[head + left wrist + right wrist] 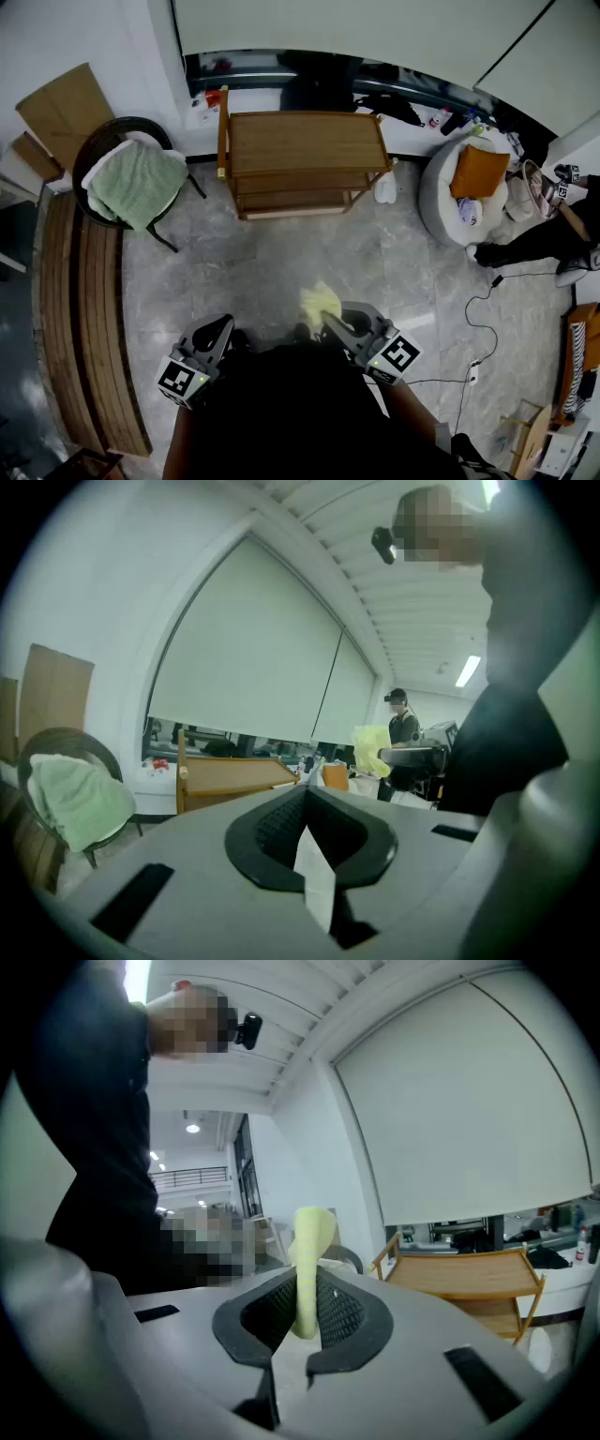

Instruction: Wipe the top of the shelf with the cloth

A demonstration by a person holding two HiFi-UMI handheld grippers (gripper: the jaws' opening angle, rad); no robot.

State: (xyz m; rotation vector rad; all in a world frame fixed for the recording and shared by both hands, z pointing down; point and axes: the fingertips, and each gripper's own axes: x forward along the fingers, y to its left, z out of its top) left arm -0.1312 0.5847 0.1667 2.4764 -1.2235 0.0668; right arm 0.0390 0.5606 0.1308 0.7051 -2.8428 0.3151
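Cloth (307, 1241), yellow, is clamped upright in the jaws of our right gripper (300, 1312), held low over the grey floor (272, 272). Our left gripper (305, 836) is closed on nothing. We note the wooden shelf (305, 141) well ahead by the wall, apart from the cloth; a chair (131, 178) with a green towel stands left of it.

Bright, even indoor light from ceiling lamps (466, 670); faint shadows on the floor (281, 272). Gripper views bow strongly toward black corners, and nearby foreground surfaces look soft
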